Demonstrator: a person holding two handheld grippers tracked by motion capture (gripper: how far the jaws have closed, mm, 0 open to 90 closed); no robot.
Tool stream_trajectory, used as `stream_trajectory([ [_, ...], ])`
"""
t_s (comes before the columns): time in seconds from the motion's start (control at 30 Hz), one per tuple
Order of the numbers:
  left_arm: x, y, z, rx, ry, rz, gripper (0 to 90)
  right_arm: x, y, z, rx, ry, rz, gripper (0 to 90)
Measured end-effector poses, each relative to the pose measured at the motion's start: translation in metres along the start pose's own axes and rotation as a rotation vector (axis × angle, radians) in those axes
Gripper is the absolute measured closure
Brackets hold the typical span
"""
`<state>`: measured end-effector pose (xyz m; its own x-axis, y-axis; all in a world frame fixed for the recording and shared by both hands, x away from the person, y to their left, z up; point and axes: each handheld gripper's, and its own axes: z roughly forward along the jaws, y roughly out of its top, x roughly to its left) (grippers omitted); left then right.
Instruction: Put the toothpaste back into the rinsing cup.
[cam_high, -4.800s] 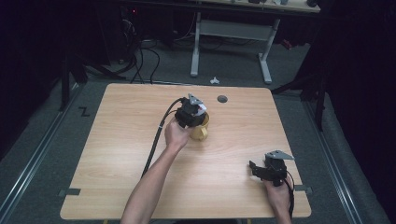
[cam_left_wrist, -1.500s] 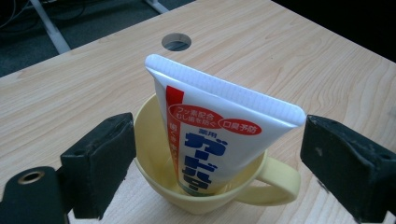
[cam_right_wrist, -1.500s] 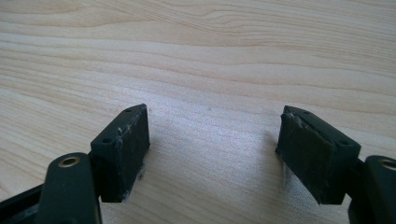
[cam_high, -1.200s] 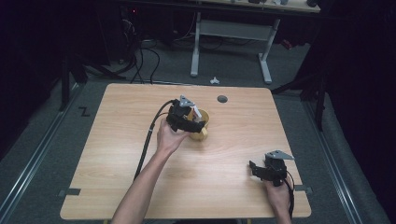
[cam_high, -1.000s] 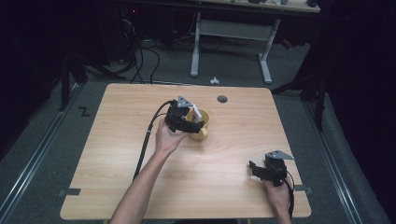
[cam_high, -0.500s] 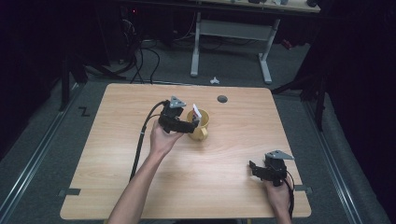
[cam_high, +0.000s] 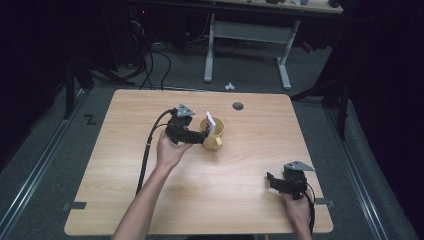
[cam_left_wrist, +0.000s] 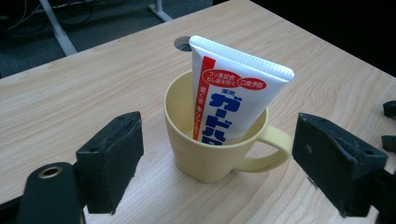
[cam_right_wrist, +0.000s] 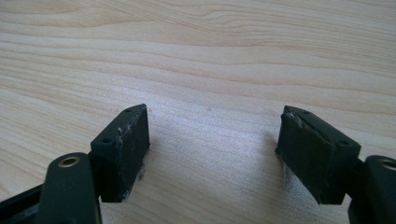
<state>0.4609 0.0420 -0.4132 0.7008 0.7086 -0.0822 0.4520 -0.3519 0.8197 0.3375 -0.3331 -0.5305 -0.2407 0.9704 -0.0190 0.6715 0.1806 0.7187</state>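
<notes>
Mug (cam_left_wrist: 219, 140) on the table (cam_high: 125, 190), yellow, standing upright near the middle of the wooden top, handle sticking out to the right as the left gripper view has it. Inside it, a white toothpaste tube (cam_left_wrist: 233, 100) with red and blue print, leaning at a tilt, crimped end up and well above the rim, lower end down in the mug.

Left hand-held gripper (cam_left_wrist: 219, 170) is right there beside the mug, jaws spread wide apart, one black pad on each side of the mug and neither one touching it. Released, nothing gripped. From the high view, the left hand (cam_high: 170, 150) holds that hand-held gripper just left of the mug, with its black cable (cam_high: 145, 160) trailing back toward the near edge of the table.

Over on the right, the right hand-held gripper (cam_right_wrist: 212, 151) sits low at the near right part of the table, well apart from the mug. Jaws wide open too, bare wood grain between them, nothing held. The right hand (cam_high: 296, 212) comes up from the bottom edge behind it.

Beyond the mug, a small dark round hole (cam_high: 238, 106) in the tabletop near the far edge.
</notes>
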Motion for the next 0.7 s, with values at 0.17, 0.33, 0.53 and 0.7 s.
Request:
stream_trajectory([
  [0.17,0.001,-0.003,-0.006,0.005,0.005,-0.006,18.1,0.0,0.0,0.0,0.0,0.001,0.0,25.2],
  [0.33,0.003,-0.006,-0.011,0.008,0.004,-0.018,18.6,0.0,0.0,0.0,0.0,0.0,0.0,25.2],
  [0.53,0.002,-0.012,-0.021,0.009,0.011,-0.013,18.3,0.0,0.0,0.0,0.0,0.0,0.0,25.2],
  [0.7,0.004,-0.018,-0.03,-0.002,0.02,-0.028,18.7,0.0,0.0,0.0,0.0,0.0,0.0,25.2],
])
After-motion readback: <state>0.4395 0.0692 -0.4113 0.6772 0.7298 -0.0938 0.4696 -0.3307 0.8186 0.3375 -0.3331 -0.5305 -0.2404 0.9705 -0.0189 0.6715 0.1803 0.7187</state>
